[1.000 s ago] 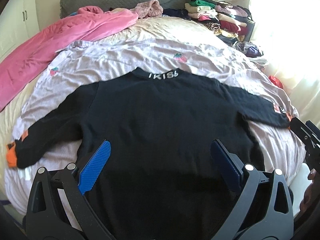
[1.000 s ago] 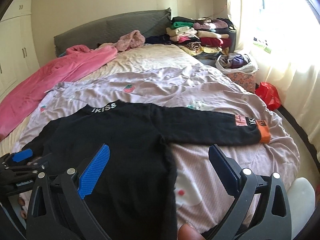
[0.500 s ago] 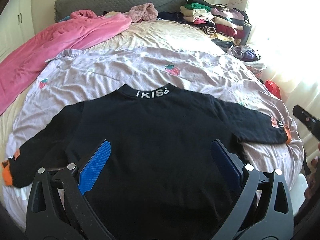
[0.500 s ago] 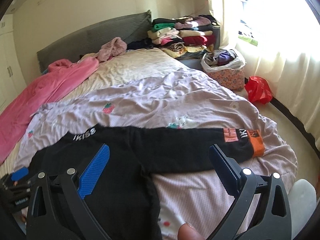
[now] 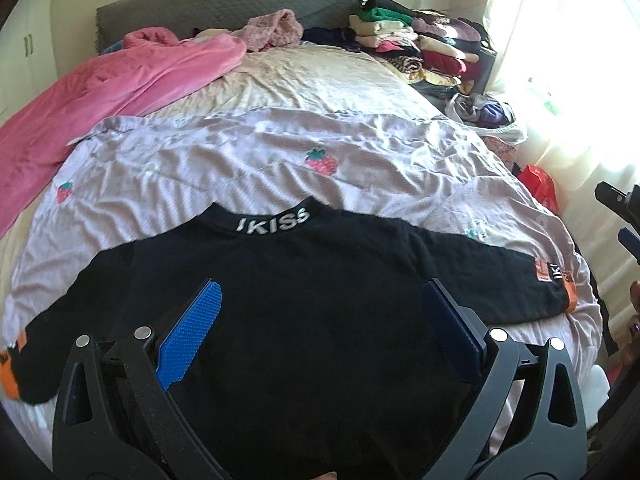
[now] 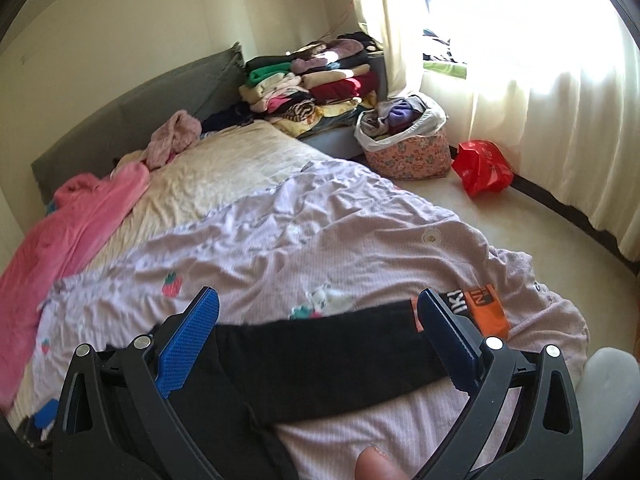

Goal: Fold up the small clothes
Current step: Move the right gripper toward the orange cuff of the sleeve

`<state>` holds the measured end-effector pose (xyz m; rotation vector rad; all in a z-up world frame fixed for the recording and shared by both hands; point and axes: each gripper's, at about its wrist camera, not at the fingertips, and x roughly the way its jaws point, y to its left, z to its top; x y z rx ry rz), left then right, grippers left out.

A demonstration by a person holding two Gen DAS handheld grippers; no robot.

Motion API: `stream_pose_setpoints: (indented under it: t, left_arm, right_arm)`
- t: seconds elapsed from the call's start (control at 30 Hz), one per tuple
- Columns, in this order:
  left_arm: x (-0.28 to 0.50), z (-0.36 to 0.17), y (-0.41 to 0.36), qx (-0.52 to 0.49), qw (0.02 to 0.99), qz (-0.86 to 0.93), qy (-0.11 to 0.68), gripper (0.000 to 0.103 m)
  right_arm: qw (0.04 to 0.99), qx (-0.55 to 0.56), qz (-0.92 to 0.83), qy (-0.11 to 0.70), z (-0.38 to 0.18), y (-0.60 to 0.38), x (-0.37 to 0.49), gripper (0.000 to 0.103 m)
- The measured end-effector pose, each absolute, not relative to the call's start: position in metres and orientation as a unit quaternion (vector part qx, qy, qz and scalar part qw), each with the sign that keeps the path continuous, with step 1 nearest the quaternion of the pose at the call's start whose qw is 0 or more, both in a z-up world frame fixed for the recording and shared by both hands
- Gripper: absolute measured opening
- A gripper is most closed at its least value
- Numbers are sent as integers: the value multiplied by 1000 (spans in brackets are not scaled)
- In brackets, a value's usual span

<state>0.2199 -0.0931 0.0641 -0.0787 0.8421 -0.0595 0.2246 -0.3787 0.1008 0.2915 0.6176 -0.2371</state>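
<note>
Black sweater (image 5: 312, 320) flat on bed; L hand-held gripper (image 5: 320, 328) & R hand-held gripper (image 6: 318, 328) both agape, empty.

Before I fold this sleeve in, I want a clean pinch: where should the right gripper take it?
Probably at the orange cuff, coming down from above. The sleeve lies flat and straight across the quilt, so its free end gives an edge to pinch. The right gripper is open over it.

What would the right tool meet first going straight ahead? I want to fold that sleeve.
Probably the black sleeve, lying across the gap between the open right tool's fingers; beyond it is the lilac quilt. Depth is unclear.
</note>
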Motion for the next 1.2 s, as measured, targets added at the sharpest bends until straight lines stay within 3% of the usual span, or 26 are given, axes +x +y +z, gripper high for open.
stream_pose_setpoints:
  t: [1.2]
  left_arm:
    - [255, -41, -170, 15, 878, -86, 471, 94]
  right_arm:
    - [856, 292, -233, 356, -24, -503, 223, 99]
